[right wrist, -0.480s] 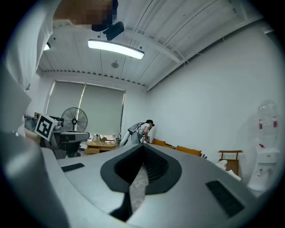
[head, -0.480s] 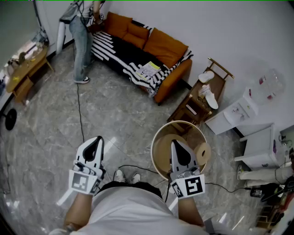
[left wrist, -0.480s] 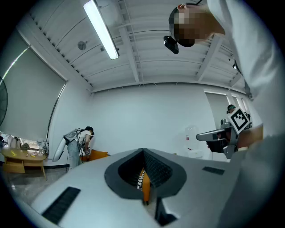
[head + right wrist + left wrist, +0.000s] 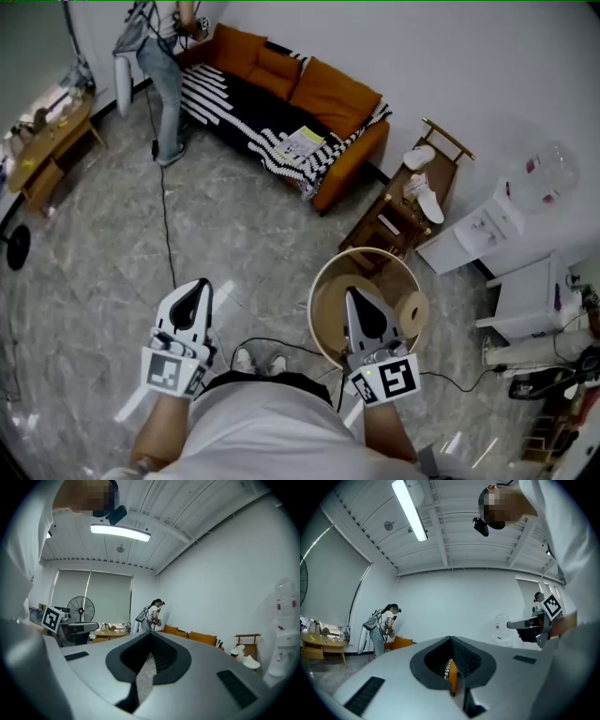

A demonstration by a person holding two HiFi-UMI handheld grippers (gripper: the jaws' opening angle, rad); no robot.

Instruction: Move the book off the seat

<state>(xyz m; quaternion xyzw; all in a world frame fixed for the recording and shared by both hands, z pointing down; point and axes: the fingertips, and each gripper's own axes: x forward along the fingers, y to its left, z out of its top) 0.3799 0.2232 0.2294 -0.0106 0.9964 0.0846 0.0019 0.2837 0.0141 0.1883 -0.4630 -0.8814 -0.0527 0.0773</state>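
Observation:
The book [image 4: 302, 142], pale with a printed cover, lies on the black-and-white striped blanket that covers the seat of the orange sofa [image 4: 349, 98], far across the room in the head view. My left gripper [image 4: 199, 285] and right gripper [image 4: 353, 294] are held side by side close to my body, well short of the sofa. Each one's jaws meet at a point with nothing between them. In the left gripper view the left gripper [image 4: 450, 641] points level towards the sofa [image 4: 401, 642]. The right gripper [image 4: 151, 638] also faces the sofa [image 4: 190, 634]. Neither gripper view shows the book.
A round wooden tub [image 4: 330, 281] holding a brown roll [image 4: 413, 314] stands under my right gripper. Beyond it are a wooden rack [image 4: 394, 220] with white shoes and a white cabinet [image 4: 473, 234]. A person [image 4: 167, 66] stands at the sofa's left end; a black cable [image 4: 165, 220] crosses the floor.
The person by the sofa has stepped a little further away, towards its left end. Both grippers stay where they were, still shut.

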